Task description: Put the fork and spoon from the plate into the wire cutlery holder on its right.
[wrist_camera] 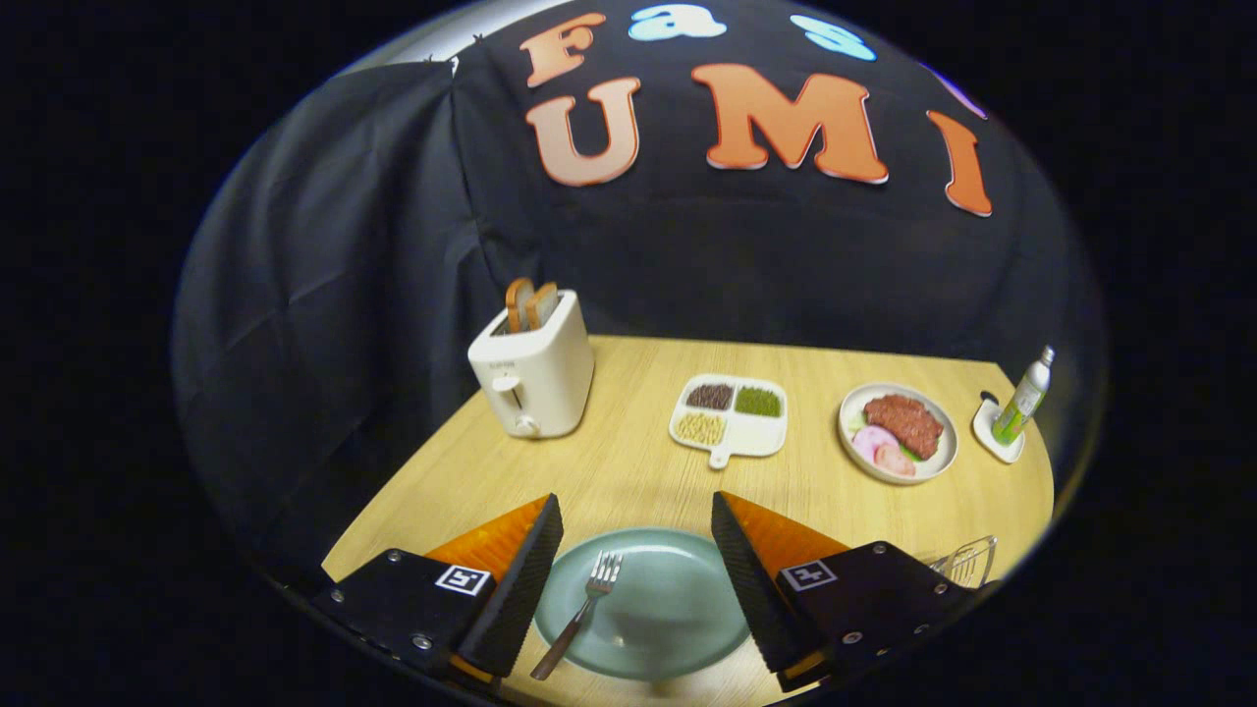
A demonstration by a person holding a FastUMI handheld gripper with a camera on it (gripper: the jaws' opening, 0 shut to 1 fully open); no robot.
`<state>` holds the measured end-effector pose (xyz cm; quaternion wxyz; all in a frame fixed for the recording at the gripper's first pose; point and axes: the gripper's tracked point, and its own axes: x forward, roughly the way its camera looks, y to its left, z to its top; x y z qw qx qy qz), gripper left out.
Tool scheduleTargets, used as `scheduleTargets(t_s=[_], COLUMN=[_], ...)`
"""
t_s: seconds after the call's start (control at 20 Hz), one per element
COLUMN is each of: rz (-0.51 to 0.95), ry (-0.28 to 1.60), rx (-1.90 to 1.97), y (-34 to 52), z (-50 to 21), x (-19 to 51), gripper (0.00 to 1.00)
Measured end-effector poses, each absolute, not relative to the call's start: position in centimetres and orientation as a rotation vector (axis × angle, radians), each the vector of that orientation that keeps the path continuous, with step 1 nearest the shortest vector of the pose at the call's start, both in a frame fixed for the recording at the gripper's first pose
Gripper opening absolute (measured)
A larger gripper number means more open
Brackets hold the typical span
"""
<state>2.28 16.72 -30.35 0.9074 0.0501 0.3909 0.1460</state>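
Toaster (pixel 531 378) with toast, divided tray (pixel 730 417), meat plate (pixel 898 432), bottle (pixel 1023 397).

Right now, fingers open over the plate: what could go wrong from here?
1. The fork lies flat on the plate, nearer the left finger; the open gripper may close off-centre and skid it.
2. Its handle overhangs the rim, so a push could tip it off.
3. The holder sits behind the right finger, so the drop may be poorly seen.
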Motion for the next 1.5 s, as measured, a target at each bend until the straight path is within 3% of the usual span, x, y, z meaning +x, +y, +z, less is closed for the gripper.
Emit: scheduleTargets(t_s=[0.5, 0.65, 1.15, 1.3, 1.5], rz=[0.367, 0.371, 0.321, 0.281, 0.268], ry=[1.301, 1.417, 1.592, 1.607, 1.607], rx=[0.09, 0.088, -0.039, -0.105, -0.091], y=[20.5, 21.1, 21.0, 19.7, 20.2], z=[-38.2, -39.6, -42.9, -43.5, -43.8], x=[-4.0, -5.6, -8.1, -8.4, -8.4], gripper=[0.92, 0.87, 0.43, 0.17, 0.08])
